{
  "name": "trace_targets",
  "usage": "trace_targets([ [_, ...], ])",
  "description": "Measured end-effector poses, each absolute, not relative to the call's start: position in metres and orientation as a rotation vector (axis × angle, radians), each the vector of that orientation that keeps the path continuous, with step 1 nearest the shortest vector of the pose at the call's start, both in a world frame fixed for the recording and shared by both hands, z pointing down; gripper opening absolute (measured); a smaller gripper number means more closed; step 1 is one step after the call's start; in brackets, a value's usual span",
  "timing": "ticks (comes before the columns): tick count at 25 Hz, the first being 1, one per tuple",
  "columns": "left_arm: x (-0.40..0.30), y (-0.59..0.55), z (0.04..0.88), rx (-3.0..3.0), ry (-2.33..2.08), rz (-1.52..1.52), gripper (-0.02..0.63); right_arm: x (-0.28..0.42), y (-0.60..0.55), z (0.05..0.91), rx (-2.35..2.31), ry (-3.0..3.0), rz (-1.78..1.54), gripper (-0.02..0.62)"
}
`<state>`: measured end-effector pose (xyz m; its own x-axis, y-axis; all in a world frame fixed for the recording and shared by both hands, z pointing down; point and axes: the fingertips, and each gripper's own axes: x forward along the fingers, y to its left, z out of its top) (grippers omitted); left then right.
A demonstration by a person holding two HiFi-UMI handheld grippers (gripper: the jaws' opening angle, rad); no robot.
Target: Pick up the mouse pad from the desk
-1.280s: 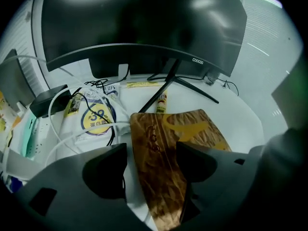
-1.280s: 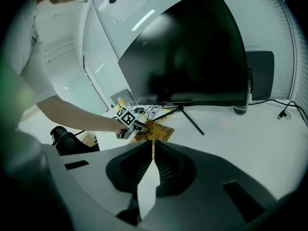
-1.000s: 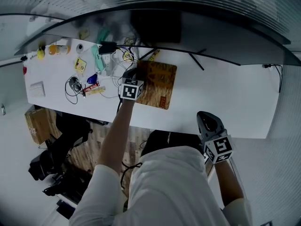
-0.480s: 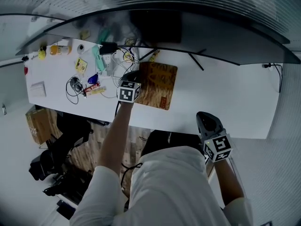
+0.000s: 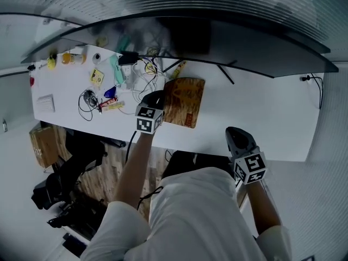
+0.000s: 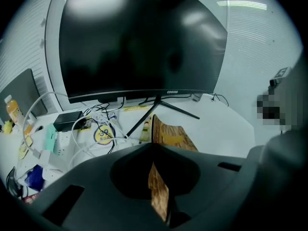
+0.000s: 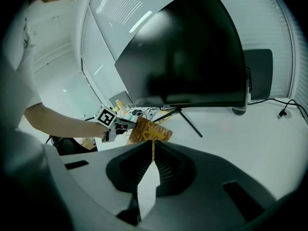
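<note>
The brown patterned mouse pad (image 5: 185, 100) is on the white desk (image 5: 255, 110), in front of the monitor stand. My left gripper (image 5: 159, 98) is shut on the pad's left edge and holds that edge raised off the desk. In the left gripper view the pad (image 6: 171, 135) runs away from the closed jaws (image 6: 155, 150), a strip of it pinched between them. The right gripper view shows the tilted pad (image 7: 147, 130) with the left gripper (image 7: 126, 124) on it. My right gripper (image 5: 235, 132) hovers at the desk's near edge, shut, with nothing in it.
A large curved monitor (image 5: 185, 34) on a splayed stand (image 6: 144, 117) fills the back of the desk. White and black cables (image 5: 142, 69), a power strip (image 5: 113, 68), a bottle (image 5: 69, 57) and small items crowd the left. A cardboard box (image 5: 42, 143) and a chair (image 5: 70, 173) sit below.
My left gripper shut on the pad's left edge and rose, pulling back toward the near desk edge. That side of the pad lifted off the desk. The right gripper stayed put.
</note>
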<state>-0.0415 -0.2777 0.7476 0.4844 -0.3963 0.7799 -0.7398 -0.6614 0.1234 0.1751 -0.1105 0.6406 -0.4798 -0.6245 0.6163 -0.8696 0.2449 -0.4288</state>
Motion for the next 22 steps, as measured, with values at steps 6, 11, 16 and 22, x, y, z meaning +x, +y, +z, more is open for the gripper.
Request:
trace_targets([
  [6,-0.039,-0.241,0.691,2.352,-0.927,0.907,0.025,0.163,-0.114,0.626,1.381,-2.234,1.042,0.037],
  [11,-0.053,-0.217,0.641,2.414,-0.92,0.795,0.025,0.149,-0.112,0.611,1.39,-2.249,0.972,0.036],
  [16,-0.068,-0.208,0.588,2.488,-0.925,0.646,0.025,0.134,-0.115,0.589,1.456,-2.24,0.893,0.035],
  [22,-0.093,-0.214,0.529,2.582,-0.928,0.491,0.025,0.112,-0.117,0.559,1.563,-2.215,0.839,0.037],
])
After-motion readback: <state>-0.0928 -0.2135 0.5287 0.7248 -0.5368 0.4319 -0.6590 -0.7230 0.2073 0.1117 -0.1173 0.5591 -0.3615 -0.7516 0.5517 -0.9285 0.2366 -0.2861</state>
